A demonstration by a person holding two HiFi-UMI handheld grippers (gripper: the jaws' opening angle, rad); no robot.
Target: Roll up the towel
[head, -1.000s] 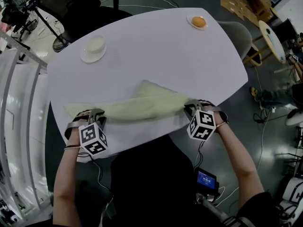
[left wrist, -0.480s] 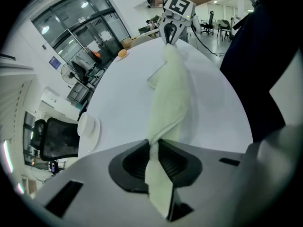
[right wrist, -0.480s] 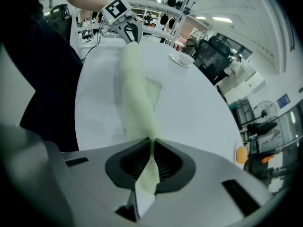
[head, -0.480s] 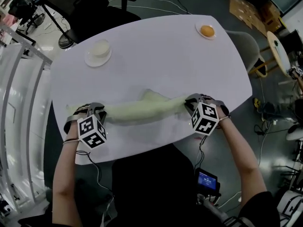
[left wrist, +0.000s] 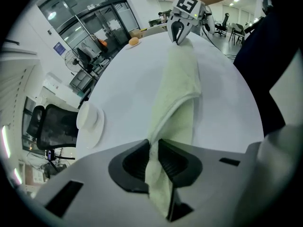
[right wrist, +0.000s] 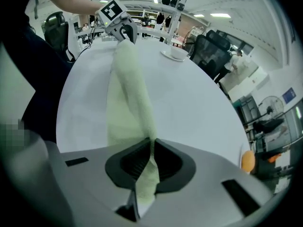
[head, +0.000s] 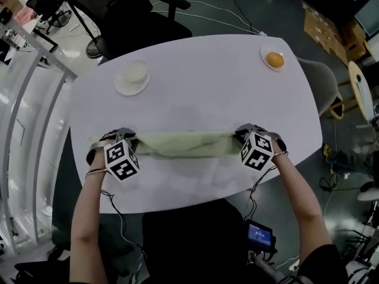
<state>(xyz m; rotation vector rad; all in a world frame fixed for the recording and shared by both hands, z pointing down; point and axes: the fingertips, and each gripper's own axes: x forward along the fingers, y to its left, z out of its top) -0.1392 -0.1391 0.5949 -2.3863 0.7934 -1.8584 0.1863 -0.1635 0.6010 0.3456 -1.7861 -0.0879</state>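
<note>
A pale green towel [head: 180, 144] lies folded into a long narrow strip across the near part of the white table [head: 201, 76]. My left gripper [head: 121, 139] is shut on its left end, and the cloth [left wrist: 177, 89] runs from between the pads toward the other gripper. My right gripper [head: 244, 134] is shut on the right end; in the right gripper view the towel [right wrist: 128, 93] stretches away to the left gripper [right wrist: 124, 31]. The right gripper [left wrist: 179, 30] shows at the far end of the left gripper view. The strip is held taut between both.
A white cup on a saucer [head: 134, 76] stands at the table's far left. An orange on a small plate [head: 274, 59] sits at the far right corner. A black office chair [head: 133, 16] stands behind the table. The person's body is against the near edge.
Both grippers have moved away from the near table edge, carrying the towel's edge over. The towel went from a wide, loosely spread sheet to a straight narrow folded strip.
</note>
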